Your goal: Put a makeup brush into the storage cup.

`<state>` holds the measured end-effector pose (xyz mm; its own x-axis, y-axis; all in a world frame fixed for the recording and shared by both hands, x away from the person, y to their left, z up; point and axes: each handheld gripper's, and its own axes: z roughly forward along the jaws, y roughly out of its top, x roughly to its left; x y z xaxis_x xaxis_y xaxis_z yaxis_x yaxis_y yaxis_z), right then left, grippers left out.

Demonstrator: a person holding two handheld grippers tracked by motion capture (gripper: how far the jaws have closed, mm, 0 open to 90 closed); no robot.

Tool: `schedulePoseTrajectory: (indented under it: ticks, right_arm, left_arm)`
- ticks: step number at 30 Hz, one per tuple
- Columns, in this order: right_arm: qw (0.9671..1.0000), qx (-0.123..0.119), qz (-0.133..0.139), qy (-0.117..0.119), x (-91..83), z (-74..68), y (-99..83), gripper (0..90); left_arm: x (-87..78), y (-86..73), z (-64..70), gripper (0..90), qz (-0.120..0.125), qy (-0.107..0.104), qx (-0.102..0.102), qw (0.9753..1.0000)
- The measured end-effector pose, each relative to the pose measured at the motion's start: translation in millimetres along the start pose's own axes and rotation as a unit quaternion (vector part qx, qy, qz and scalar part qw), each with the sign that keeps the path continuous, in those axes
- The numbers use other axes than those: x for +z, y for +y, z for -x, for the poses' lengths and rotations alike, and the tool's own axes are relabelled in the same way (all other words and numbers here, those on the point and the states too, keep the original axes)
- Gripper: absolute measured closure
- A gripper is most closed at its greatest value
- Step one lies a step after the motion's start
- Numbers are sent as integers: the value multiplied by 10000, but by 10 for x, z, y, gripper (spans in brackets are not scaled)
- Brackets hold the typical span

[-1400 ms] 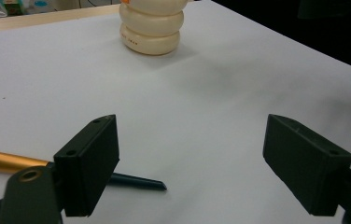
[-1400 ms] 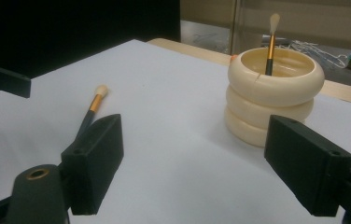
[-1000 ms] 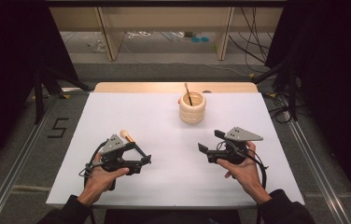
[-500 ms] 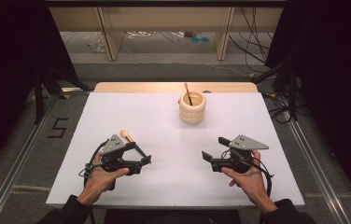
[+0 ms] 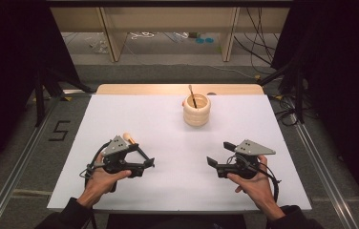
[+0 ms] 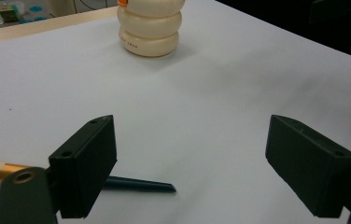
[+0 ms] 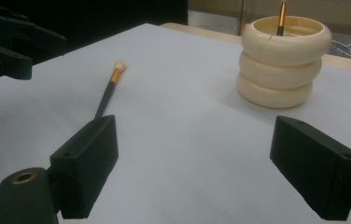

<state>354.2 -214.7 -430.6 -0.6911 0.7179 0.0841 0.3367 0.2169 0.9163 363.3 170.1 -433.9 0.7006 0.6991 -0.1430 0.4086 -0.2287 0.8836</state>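
Both tongs gape with nothing between their jaws: the left tongs (image 5: pixel 145 163) and right tongs (image 5: pixel 212 163) hover above the desk (image 5: pixel 168 124) near its front edge. A makeup brush (image 7: pixel 109 86) lies flat just beside the left tongs, and a second brush (image 5: pixel 192 95) stands in the cream ribbed holder (image 5: pixel 196 110) toward the back edge.

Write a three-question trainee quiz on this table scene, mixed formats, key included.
1. True or false: the left gripper is shut on the makeup brush.
2. What stands in the cream ringed holder? A) another brush B) a spoon C) nothing
3. Which gripper is nearer the brush lying on the white table?

Key: 1 false, both the left gripper and the right gripper are open and empty. 2 A. 3 the left.
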Motion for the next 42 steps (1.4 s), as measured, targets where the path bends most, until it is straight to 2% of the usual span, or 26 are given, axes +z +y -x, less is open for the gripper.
schedulePoseTrajectory:
  ticks: [4, 6, 7, 9, 10, 12, 16, 18, 20, 22, 23, 25, 27, 28, 30, 32, 33, 35, 36, 37, 38, 39, 40, 42]
  right_arm:
    - [10000, -18, 10, 25, -3, -15, -2, 160]
    - [10000, -14, 2, 45, 3, -20, 3, 160]
    - [10000, -24, 23, 38, 12, -22, 2, 161]
    - [10000, -50, -25, 53, 14, -25, 2, 162]
    - [9999, -73, -69, 56, 9, -22, 4, 162]
    - [10000, -49, -49, 42, 15, -18, 3, 162]
    - [10000, -39, -81, 22, 16, -14, 1, 162]
    - [9999, -53, -94, 22, 19, -13, 2, 163]
    - [9999, -14, -15, 117, 40, -18, -5, 164]
    - [9999, 5, -67, 112, 40, -21, -8, 163]
    - [9999, -82, -24, 59, 44, -10, -7, 163]
    - [9999, -79, -35, 76, 46, -11, -8, 164]
    - [9999, -92, -36, 81, 47, -12, -8, 164]
    - [9998, -104, -131, 66, 34, -12, -4, 164]
    - [9998, -111, -158, 68, 34, -16, -4, 164]
    - [9999, -94, -100, 96, 48, -20, -9, 165]
    - [9998, -59, -111, 119, 51, -24, -11, 165]
    - [9998, -99, -94, 107, 55, -21, -12, 165]
    - [9998, -99, -97, 112, 56, -22, -12, 166]
    - [9997, 22, -168, 195, 50, -34, -11, 166]
    - [9997, 16, -166, 200, 52, -34, -11, 166]
    - [9998, -74, -105, 142, 60, -24, -14, 166]
    - [9996, -108, -241, 77, 36, -22, -7, 167]
    - [9996, -123, -241, 86, 38, -23, -8, 167]
  left_arm:
    - [-16, 49, -85, 158, -68, -94, 105, 9999]
    - [-13, 70, -139, 158, -122, -53, 201, 9997]
    - [-10, 79, -176, 158, -192, -20, 297, 9994]
    - [0, 102, -265, 159, -328, -96, 420, 9985]
    - [4, 115, -307, 160, -374, -105, 423, 9983]
    - [15, 142, -388, 160, -448, -37, 538, 9975]
    - [66, 187, -510, 161, -684, -236, 653, 9952]
    - [101, 215, -575, 163, -853, -331, 798, 9926]
    - [152, 236, -622, 175, -916, -437, 763, 9919]
    - [191, 260, -660, 186, -1086, -501, 908, 9887]
    - [207, 276, -678, 191, -1159, -513, 991, 9870]
    - [247, 294, -701, 191, -1295, -643, 1041, 9840]
    - [288, 310, -725, 190, -1477, -751, 1173, 9792]
    - [302, 315, -730, 190, -1522, -758, 1197, 9781]
    - [330, 314, -745, 190, -1574, -809, 1140, 9776]
    - [359, 304, -762, 189, -1725, -836, 1259, 9734]
    - [372, 306, -779, 189, -1847, -849, 1383, 9693]
    - [389, 317, -803, 189, -2022, -864, 1525, 9635]
    - [402, 324, -807, 189, -2033, -872, 1569, 9625]
    - [411, 329, -804, 189, -2096, -883, 1555, 9613]
    - [423, 342, -810, 189, -2134, -923, 1640, 9587]
    - [434, 347, -808, 189, -2150, -974, 1607, 9584]
    - [449, 345, -807, 192, -2132, -1034, 1545, 9592]
    - [475, 335, -811, 194, -2226, -1073, 1572, 9562]
